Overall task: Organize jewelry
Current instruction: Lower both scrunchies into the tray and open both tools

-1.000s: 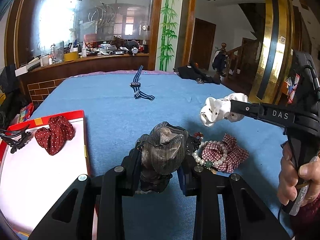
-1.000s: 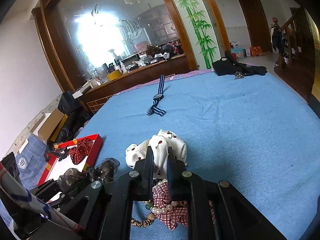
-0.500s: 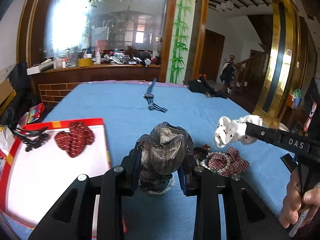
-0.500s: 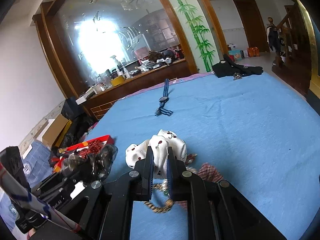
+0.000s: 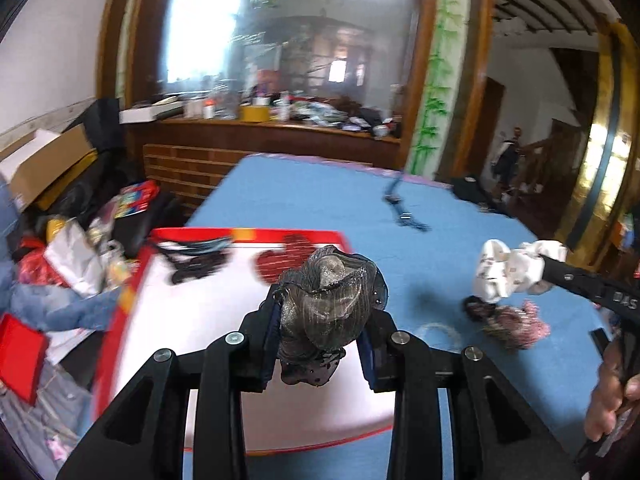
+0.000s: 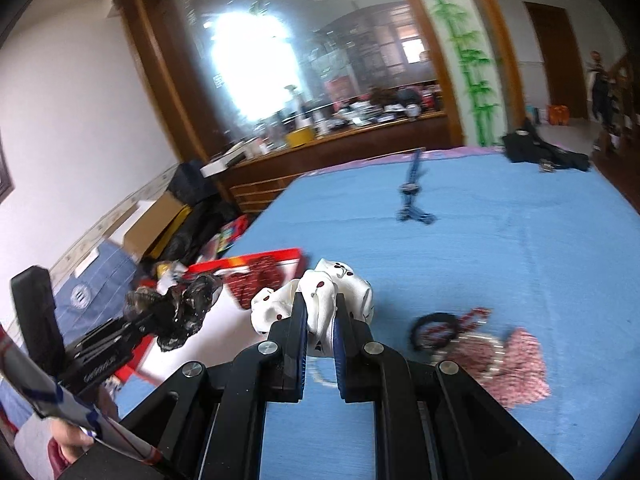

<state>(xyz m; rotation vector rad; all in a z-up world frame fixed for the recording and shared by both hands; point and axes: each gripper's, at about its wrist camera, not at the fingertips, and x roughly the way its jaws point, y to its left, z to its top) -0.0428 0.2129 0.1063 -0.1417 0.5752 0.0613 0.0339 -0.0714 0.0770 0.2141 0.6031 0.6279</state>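
Note:
My left gripper (image 5: 320, 332) is shut on a dark grey mesh scrunchie (image 5: 328, 304) and holds it above the white inside of the red-rimmed tray (image 5: 208, 320). The tray holds a red scrunchie (image 5: 280, 262) and a black claw clip (image 5: 196, 264). My right gripper (image 6: 321, 320) is shut on a white dotted scrunchie (image 6: 320, 300), held above the blue cloth near the tray's right edge. A pink plaid scrunchie (image 6: 516, 364), a pearl bracelet (image 6: 480, 344) and dark beads (image 6: 434, 326) lie on the cloth to the right.
A striped blue watch (image 6: 412, 200) lies farther back on the blue table (image 6: 500, 260). A black bag (image 6: 540, 154) lies at the far right edge. Boxes and clutter (image 5: 60, 240) fill the floor left of the table. A wooden counter (image 5: 260, 136) stands behind.
Both grippers have swung left with their scrunchies. The left one has gone from above the blue cloth to above the tray. The jewelry pile has stayed behind on the right.

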